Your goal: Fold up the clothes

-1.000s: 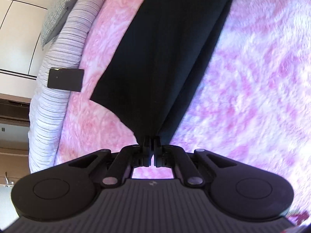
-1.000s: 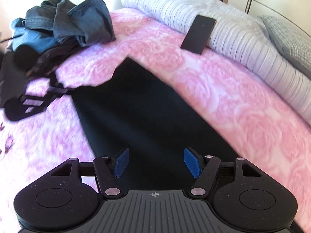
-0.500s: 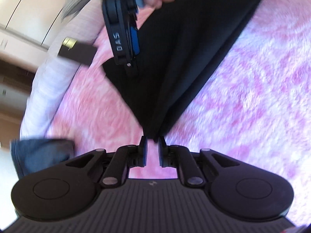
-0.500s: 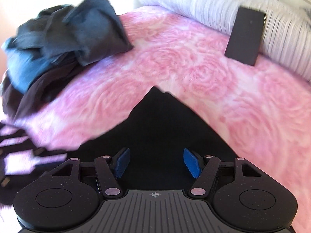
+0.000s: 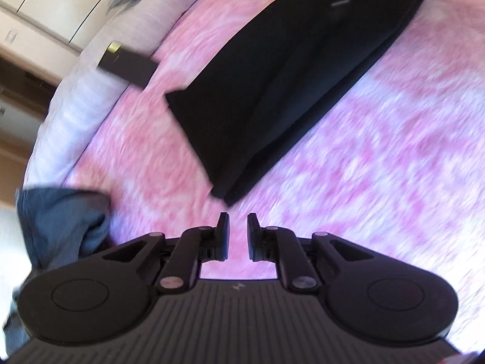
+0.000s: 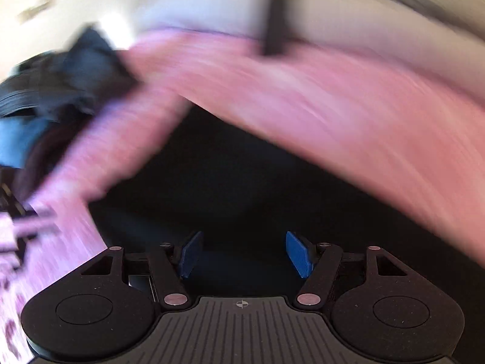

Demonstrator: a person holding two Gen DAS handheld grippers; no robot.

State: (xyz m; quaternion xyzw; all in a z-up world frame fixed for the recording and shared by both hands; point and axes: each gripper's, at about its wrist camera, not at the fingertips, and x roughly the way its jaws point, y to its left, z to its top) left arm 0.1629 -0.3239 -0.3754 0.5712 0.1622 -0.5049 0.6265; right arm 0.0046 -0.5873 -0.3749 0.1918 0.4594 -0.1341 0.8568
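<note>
A black garment (image 5: 291, 85) lies folded lengthwise on the pink flowered blanket (image 5: 394, 157). My left gripper (image 5: 238, 227) is open and empty, just short of the garment's near corner. My right gripper (image 6: 242, 251) is open with blue pads (image 6: 298, 254), held over the black garment (image 6: 230, 188). The right wrist view is blurred by motion.
A heap of blue and dark clothes (image 6: 60, 91) lies at the blanket's left; part of it shows in the left wrist view (image 5: 60, 224). A flat dark object (image 5: 127, 66) rests against the striped white bedding (image 5: 75, 115). It also shows in the right wrist view (image 6: 275, 27).
My left gripper has opened and let go of the black garment's corner, which now lies flat on the blanket. My right gripper stays open and is swinging across the garment.
</note>
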